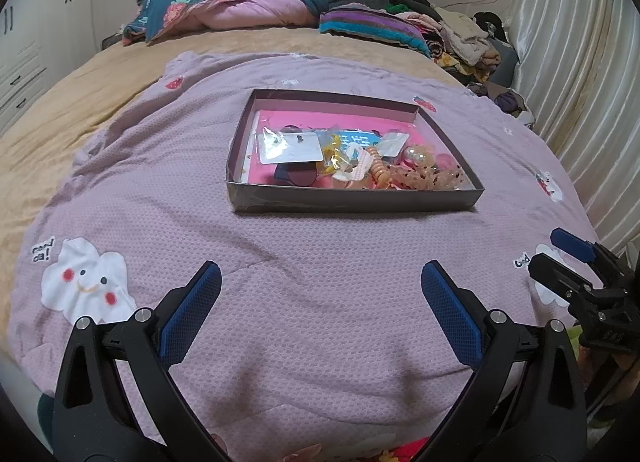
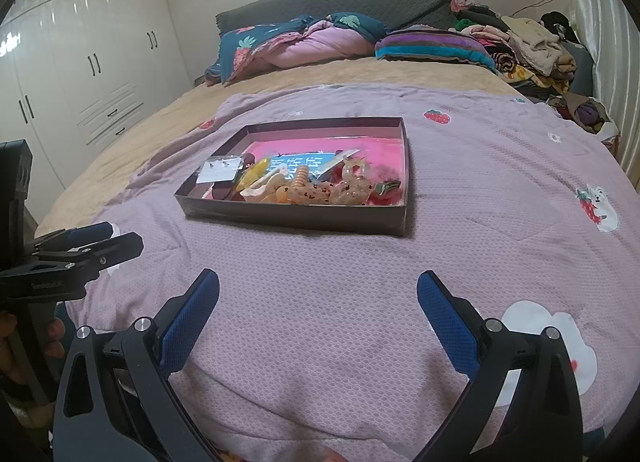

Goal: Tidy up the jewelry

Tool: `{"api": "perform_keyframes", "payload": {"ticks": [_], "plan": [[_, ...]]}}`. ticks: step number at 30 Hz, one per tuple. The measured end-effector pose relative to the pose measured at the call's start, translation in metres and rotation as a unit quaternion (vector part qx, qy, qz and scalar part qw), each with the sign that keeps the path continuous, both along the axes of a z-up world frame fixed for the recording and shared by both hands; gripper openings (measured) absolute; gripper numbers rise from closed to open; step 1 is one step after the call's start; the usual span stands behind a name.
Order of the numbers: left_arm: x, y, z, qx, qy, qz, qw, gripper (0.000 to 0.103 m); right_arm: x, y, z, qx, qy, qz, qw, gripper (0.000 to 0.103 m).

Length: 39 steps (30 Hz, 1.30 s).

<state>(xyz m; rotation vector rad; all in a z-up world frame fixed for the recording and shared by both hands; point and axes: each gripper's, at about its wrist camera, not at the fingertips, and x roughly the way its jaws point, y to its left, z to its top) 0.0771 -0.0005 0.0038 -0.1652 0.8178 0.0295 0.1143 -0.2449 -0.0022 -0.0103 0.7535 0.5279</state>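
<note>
Both grippers, left gripper (image 1: 321, 278) and right gripper (image 2: 318, 284), hover with fingers spread and empty, well short of the shallow box (image 1: 352, 198), so go in slow and pick one piece off the tangled hair clips (image 2: 320, 190).

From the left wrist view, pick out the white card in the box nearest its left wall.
The bigger square card, lying left of the yellow clip; the smaller card lies further right.

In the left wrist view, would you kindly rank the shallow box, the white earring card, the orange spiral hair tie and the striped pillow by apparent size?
1. Shallow box, clearly largest.
2. Striped pillow, though it lies farther away, so its true size may be greater.
3. White earring card.
4. Orange spiral hair tie, smallest.
</note>
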Motion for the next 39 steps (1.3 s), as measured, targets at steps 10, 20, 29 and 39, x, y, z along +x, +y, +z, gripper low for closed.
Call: {"api": "perform_keyframes", "payload": {"ticks": [10, 20, 29, 39], "plan": [[0.000, 0.001, 0.000, -0.004, 0.004, 0.002, 1.0000, 0.094, -0.002, 0.000, 0.001, -0.003, -0.002, -0.001, 1.000, 0.099], [0.001, 0.005, 0.002, 0.015, 0.001, 0.033, 0.9993, 0.094, 0.002, -0.001, 0.000, -0.005, 0.001, -0.008, 1.000, 0.099], [0.026, 0.049, -0.008, -0.008, 0.016, 0.086, 0.9961, 0.094, 0.031, -0.018, -0.007, -0.010, 0.004, -0.039, 0.999, 0.099], [0.106, 0.199, -0.046, 0.035, 0.052, 0.240, 0.9688, 0.094, 0.202, -0.143, -0.061, -0.120, 0.029, -0.284, 0.951, 0.099]]}}
